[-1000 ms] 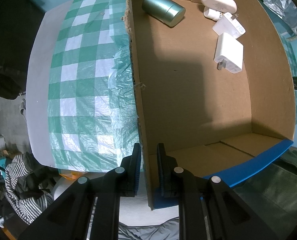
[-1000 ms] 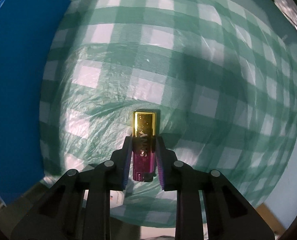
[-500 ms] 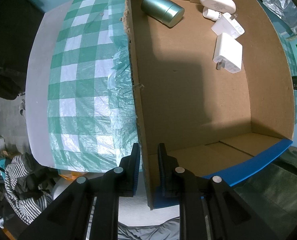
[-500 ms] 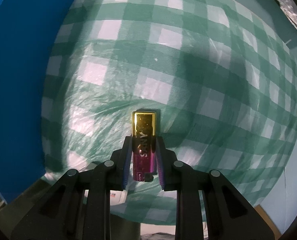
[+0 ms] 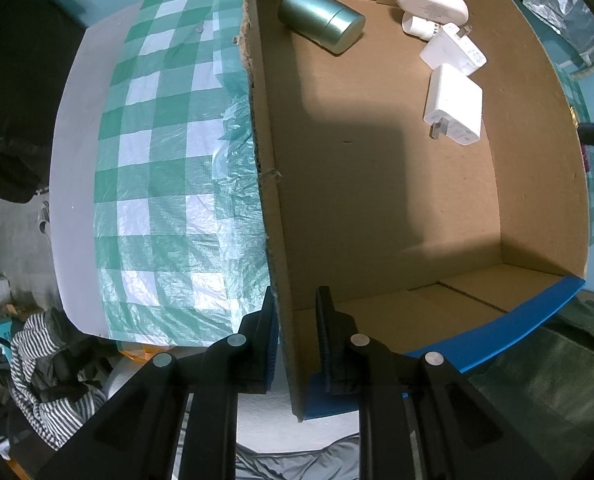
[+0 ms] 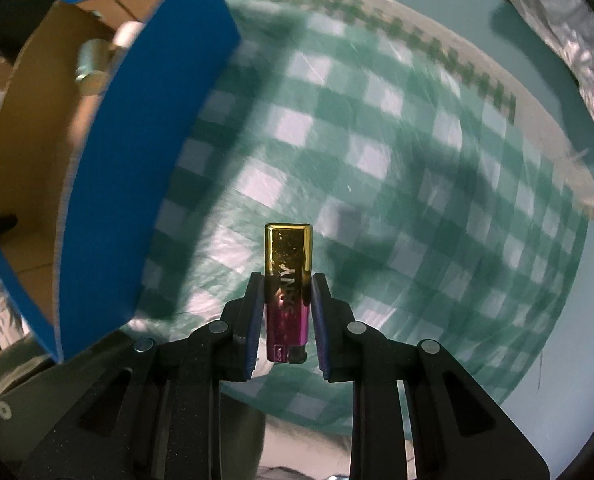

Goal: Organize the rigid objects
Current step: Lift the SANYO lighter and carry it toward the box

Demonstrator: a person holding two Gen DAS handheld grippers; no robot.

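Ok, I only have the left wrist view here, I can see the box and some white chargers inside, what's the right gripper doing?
Observer: The right gripper is shut on a gold and pink lighter, held above the checked tablecloth.
Operator: Is it over the box?
Observer: No. In the right wrist view the cardboard box stands off to the left, its blue outer wall facing the lighter.
Operator: Which way does the lighter point?
Observer: Its gold end sticks out past the jaws; the pink end sits back between them.
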